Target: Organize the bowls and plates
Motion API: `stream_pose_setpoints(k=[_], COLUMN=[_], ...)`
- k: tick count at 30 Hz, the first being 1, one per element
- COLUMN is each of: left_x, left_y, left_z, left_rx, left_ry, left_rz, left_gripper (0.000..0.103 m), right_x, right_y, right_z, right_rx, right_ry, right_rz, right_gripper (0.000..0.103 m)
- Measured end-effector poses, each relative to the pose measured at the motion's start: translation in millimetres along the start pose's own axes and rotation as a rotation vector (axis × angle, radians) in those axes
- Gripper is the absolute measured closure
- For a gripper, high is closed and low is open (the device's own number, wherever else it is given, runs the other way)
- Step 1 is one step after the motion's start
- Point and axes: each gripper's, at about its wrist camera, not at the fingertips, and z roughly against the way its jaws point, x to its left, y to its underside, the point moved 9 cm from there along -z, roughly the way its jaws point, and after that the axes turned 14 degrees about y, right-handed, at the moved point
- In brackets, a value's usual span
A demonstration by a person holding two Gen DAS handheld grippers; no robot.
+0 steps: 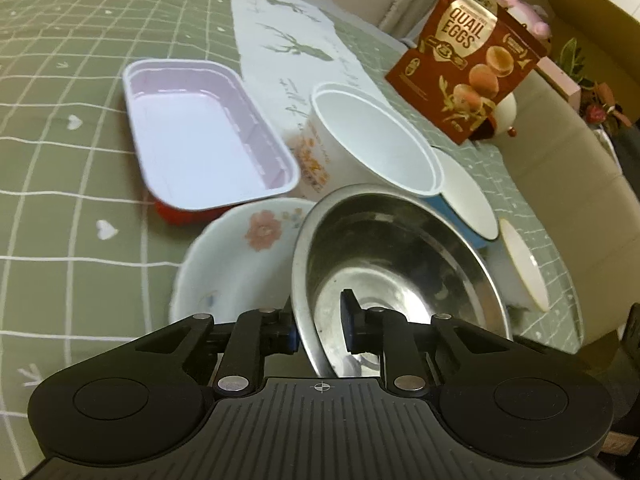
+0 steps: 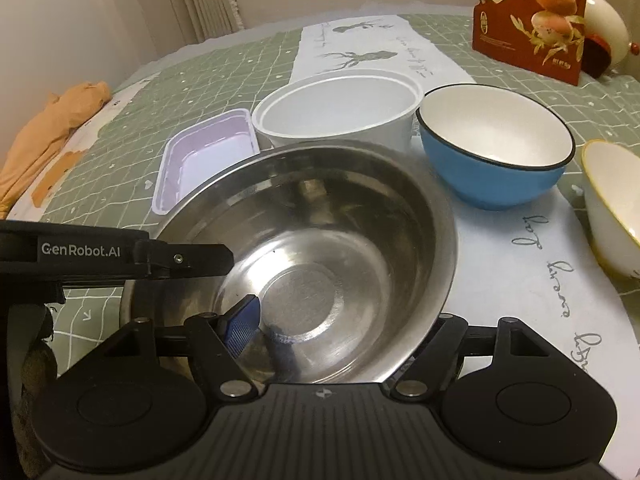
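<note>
The left gripper (image 1: pixel 320 330) straddles the near rim of the steel bowl (image 1: pixel 396 256): one pad sits inside the bowl and the other outside, the jaws narrow, though blur and the rim itself hide whether the pads actually press the metal. The right gripper (image 2: pixel 340 330) stands spread wide over the same steel bowl (image 2: pixel 320 240), its blue-padded left finger (image 2: pixel 240 328) inside the basin and the other finger outside the right rim, neither visibly touching it. Seen from the right wrist, the left gripper's arm (image 2: pixel 120 256) comes in from the left onto the bowl's left edge. Just left of the left gripper, partly under the bowl, lies a flowered plate (image 1: pixel 240 252). Beyond that, to the left, sits a pink tray (image 1: pixel 208 136) on something red. Straight ahead past the steel bowl stands a white tub (image 2: pixel 340 112), and to its right a blue bowl (image 2: pixel 496 152), touching or nearly so. Farther right, at the edge of view, a yellow-rimmed bowl (image 2: pixel 612 204) sits tilted. All rest on a green checked cloth (image 1: pixel 60 120) with a white runner (image 2: pixel 516 264). At the far right stands a quail-egg bag (image 1: pixel 468 60).
</note>
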Motion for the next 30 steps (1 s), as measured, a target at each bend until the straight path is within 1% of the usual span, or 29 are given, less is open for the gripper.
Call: stream_pose_setpoints(k=[3,5,8,12,14,15,16,17,21,25,27,28,30], left_x=[11.8,21.9,32.3,32.1,31.9,33.4,35.7,37.8,46.6,53.1,53.9,52.6,52.5], left_y=[3.2,4.3,5.1,2.6,-1.0,-2.7,-4.2,-4.4,-0.6,3.6,4.0,4.7,5.1], left_z=[9.2,17.3,29.0,45.7,53.1,56.9,59.6,60.2,46.6,31.6,26.3,24.0,20.0], left_rx=[-0.006,-0.017,-0.036,-0.066,-0.088,-0.098,-0.104,-0.104,-0.065,-0.043,-0.045,-0.043,-0.037], left_ry=[-0.045,-0.079,-0.070,-0.057,-0.071,-0.090,-0.107,-0.109,-0.089,-0.070,-0.065,-0.065,-0.088], left_rz=[0.010,0.017,0.050,0.047,0.043,0.040,0.039,0.042,0.080,0.118,0.128,0.127,0.119], left_gripper=[0.081,0.081,0.081,0.081,0.081,0.081,0.078,0.074,0.069,0.069,0.073,0.073,0.073], right_x=[5.6,9.7,14.5,16.1,15.5,14.2,13.2,11.4,2.8,-5.4,-7.4,-7.1,-3.4], right_y=[2.0,3.5,5.0,4.9,4.7,4.2,4.7,4.0,3.9,3.0,2.7,2.4,0.8], right_z=[1.2,0.5,-1.6,-4.0,-4.1,-4.3,-4.2,-4.8,-9.8,-20.0,-28.7,-31.9,-34.3], right_rx=[-0.010,-0.022,-0.043,-0.050,-0.048,-0.045,-0.042,-0.036,0.002,0.052,0.090,0.100,0.104], right_ry=[-0.001,0.020,0.057,0.073,0.069,0.062,0.056,0.049,0.022,-0.005,-0.035,-0.051,-0.084], right_rz=[0.020,0.041,0.082,0.095,0.086,0.076,0.065,0.051,-0.007,-0.064,-0.091,-0.100,-0.105], right_gripper=[0.028,0.028,0.028,0.028,0.028,0.028,0.028,0.028,0.028,0.028,0.029,0.030,0.034])
